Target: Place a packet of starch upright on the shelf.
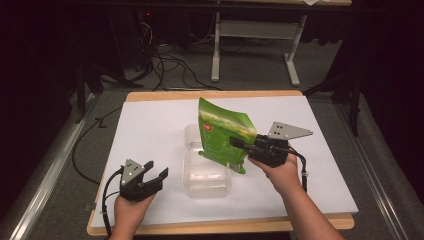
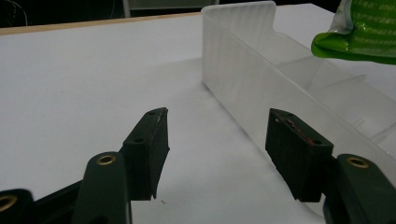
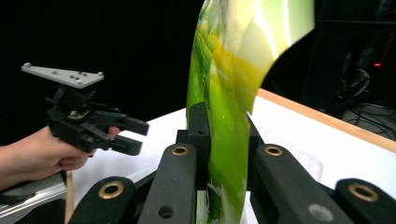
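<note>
A green snack bag (image 1: 223,134) hangs in the air above a clear plastic bin (image 1: 206,181) at the middle of the white table. My right gripper (image 1: 239,143) is shut on the bag's right edge; in the right gripper view the bag (image 3: 229,93) rises between the closed jaws. My left gripper (image 1: 155,170) stands open near the table's front left, to the left of the bin, with nothing between its fingers. In the left gripper view the bin wall (image 2: 243,79) runs just beyond the right jaw, and the bag's lower corner (image 2: 359,37) hangs over the bin.
The white table top (image 1: 150,130) has a wooden rim along its edges. Behind it stand the legs of another table (image 1: 255,45) and loose cables on the floor (image 1: 170,65). Dark curtains close in both sides.
</note>
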Available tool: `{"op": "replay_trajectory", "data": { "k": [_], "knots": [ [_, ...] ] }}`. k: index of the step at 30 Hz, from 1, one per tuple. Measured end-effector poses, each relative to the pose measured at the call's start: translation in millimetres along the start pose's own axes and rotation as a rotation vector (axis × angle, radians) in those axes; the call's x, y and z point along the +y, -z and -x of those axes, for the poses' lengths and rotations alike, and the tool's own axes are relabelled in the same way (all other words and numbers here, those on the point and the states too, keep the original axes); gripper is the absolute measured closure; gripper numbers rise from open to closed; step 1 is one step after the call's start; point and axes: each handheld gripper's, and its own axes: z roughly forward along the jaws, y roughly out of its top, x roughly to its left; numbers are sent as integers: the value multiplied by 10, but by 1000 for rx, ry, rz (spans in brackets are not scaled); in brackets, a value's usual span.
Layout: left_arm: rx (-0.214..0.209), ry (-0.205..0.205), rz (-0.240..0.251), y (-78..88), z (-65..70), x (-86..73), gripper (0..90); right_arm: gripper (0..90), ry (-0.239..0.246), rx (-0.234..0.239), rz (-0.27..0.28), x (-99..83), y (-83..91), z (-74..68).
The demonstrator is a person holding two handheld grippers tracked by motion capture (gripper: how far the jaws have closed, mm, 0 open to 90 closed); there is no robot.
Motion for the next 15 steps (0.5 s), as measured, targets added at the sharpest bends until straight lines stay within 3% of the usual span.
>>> {"op": "replay_trajectory", "data": {
  "k": [8,15],
  "knots": [
    [13,-9,-8,-7,23,-4,418,832,15,100,-27,-4,-131,-28],
    [11,-6,-9,0,15,-6,413,831,19,140,-69,-39,-238,-24]
  ]
}}
